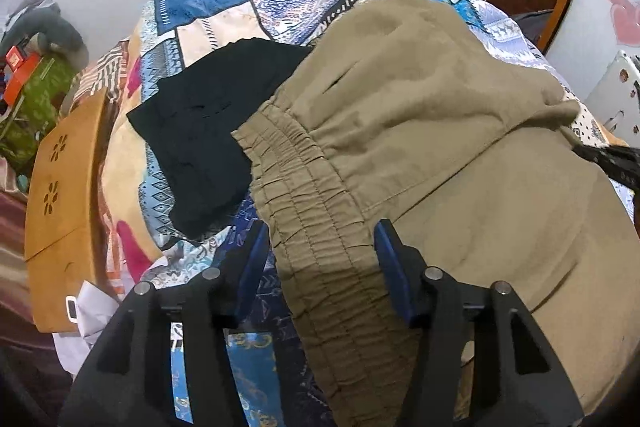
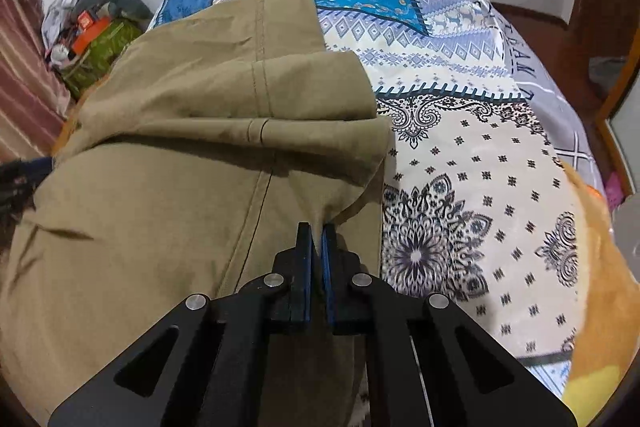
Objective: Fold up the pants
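Khaki pants on patterned bedspread. Left gripper spread wide, straddling the elastic waistband – unclamped. Right gripper pinched on the hem-side fold; long axis runs between them.

Khaki cotton pants with gathered elastic waistband: lower portion runs off the bottom and right edges of the left wrist view; bulk covers the patchwork-print bedspread beneath. Folded black garment: right side tucked under the waistband, type unclear. Cluttered pile by the far wall: small, contents indistinct. Fabric pinched inside right gripper: hidden between the pads.
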Demonstrator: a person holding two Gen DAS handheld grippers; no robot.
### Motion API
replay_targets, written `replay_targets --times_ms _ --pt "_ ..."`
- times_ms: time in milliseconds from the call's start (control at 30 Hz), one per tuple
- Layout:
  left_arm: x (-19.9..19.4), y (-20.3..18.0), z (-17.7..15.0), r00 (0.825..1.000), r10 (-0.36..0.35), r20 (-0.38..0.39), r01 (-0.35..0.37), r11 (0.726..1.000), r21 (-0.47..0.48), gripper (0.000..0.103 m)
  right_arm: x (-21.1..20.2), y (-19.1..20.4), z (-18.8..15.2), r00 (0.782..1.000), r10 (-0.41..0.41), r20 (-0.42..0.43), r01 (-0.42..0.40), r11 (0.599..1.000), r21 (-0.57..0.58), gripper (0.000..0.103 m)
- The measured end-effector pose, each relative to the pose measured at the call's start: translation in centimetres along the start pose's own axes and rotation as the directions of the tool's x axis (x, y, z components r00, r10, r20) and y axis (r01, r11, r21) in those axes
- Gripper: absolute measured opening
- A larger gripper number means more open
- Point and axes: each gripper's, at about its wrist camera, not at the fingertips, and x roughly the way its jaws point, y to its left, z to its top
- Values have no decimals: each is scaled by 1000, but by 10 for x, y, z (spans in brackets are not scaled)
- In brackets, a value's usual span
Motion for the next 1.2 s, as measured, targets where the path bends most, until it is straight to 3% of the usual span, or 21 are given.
replay_targets --times_ms 200,300,500,600,633,700,767,833,1000,1200 --pt "10 6 5 1000 14 -6 -14 1000 15 59 -10 6 -7 1000 -2 23 2 1000 10 4" --pt "11 10 6 1000 11 1 -11 1000 3 66 -10 5 -9 1000 -5 24 5 1000 25 4" --pt "-5 21 6 999 -16 33 18 997 -74 73 -23 0 -13 999 -11 35 9 998 69 6" --pt "-17 22 15 998 20 52 -16 997 -71 75 -36 -7 -10 998 4 62 -10 995 95 7" --pt "-21 23 20 998 18 62 -14 998 -66 79 -39 -7 -8 998 9 66 -15 996 88 8" --pt "-25 26 27 997 17 80 -12 998 -66 86 -47 -7 1 996 11 87 -17 997 72 17" --pt "-25 29 36 996 36 88 -30 997 -65 87 -55 -7 13 991 10 135 -18 998 64 40" --pt "-20 31 44 996 42 78 -37 997 -67 87 -59 -7 21 985 14 175 -25 998 60 47" --pt "1 33 56 1000 2 18 -1 997 -79 88 -44 -11 50 982 27 187 -36 998 48 54" --pt "39 27 54 996 -37 -86 32 997 -66 88 5 -30 69 995 70 74 -78 992 101 54"
